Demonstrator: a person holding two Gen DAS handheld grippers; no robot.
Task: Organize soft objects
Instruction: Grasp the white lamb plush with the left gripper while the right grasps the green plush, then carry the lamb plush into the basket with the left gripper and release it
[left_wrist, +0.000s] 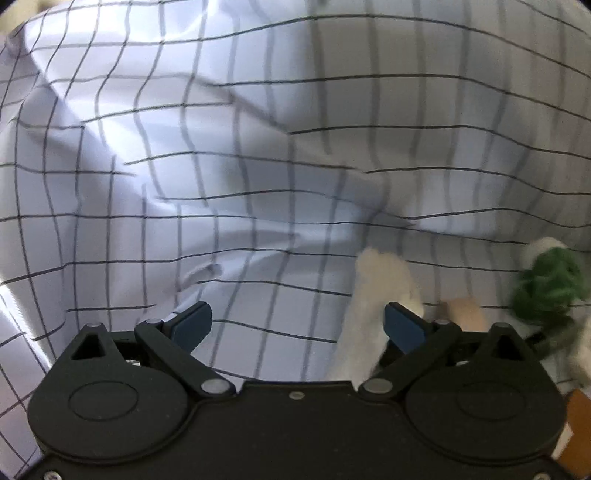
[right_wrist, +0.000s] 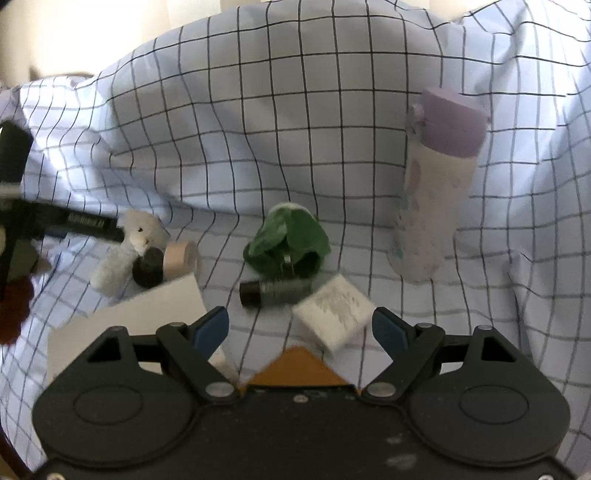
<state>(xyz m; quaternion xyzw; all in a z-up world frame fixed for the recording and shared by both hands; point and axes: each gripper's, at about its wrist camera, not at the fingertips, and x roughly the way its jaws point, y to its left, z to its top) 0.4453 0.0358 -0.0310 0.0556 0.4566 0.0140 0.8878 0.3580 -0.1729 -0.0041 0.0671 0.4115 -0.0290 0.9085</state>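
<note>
Currently, both grippers stand released with nothing held. The left gripper (left_wrist: 297, 325) hangs over the checked cloth (left_wrist: 258, 147); the white plush (left_wrist: 380, 295) lies at its right finger, partly inside the gap, but the pads do not press on it. The plush's long axis runs roughly along the fingers, from the gripper body outward. The green plush (left_wrist: 546, 284) lies further right, clear of the jaws.

In the right wrist view, the right gripper (right_wrist: 301, 330) is likewise spread wide. The green plush (right_wrist: 288, 240) lies ahead of it, near centre, with a dark tube (right_wrist: 275, 291) crossways between plush and fingers. A white pad (right_wrist: 334, 314) sits just inside the right finger. The white plush (right_wrist: 125, 251) lies far left, beside the left gripper's finger (right_wrist: 85, 223), touching a dark cap (right_wrist: 147, 267). A bottle (right_wrist: 436, 184) stands upright at right.

Judgement: the left hand is nearer the white plush, the right hand nearer the green. A small rightward shift should centre the white plush before closing.
</note>
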